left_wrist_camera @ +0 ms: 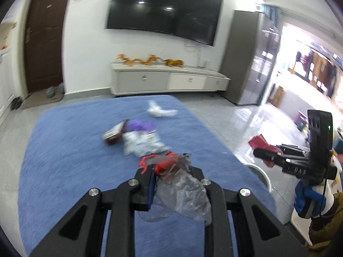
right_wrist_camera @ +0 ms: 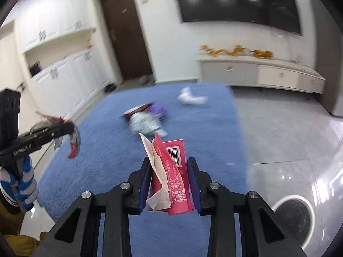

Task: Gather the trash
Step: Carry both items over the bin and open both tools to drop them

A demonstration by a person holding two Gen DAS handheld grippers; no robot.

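Note:
My left gripper [left_wrist_camera: 171,171] is shut on a clear and red plastic wrapper [left_wrist_camera: 182,190] above the blue rug [left_wrist_camera: 75,160]; it also shows at the left of the right wrist view [right_wrist_camera: 64,128]. My right gripper [right_wrist_camera: 169,165] is shut on a torn pink carton [right_wrist_camera: 173,175] above the rug's near edge; it shows at the right of the left wrist view [left_wrist_camera: 260,153]. On the rug lie a white and green wrapper [left_wrist_camera: 143,143], a purple wrapper [left_wrist_camera: 139,125], a dark red packet [left_wrist_camera: 113,133] and a crumpled white tissue [left_wrist_camera: 160,111].
A round white-rimmed bin [right_wrist_camera: 293,218] stands on the grey tile floor right of the rug. A white TV cabinet [left_wrist_camera: 169,79] runs along the far wall under a wall-mounted TV [left_wrist_camera: 165,10]. A brown door [left_wrist_camera: 45,36] and white cupboards [right_wrist_camera: 64,75] are at the left.

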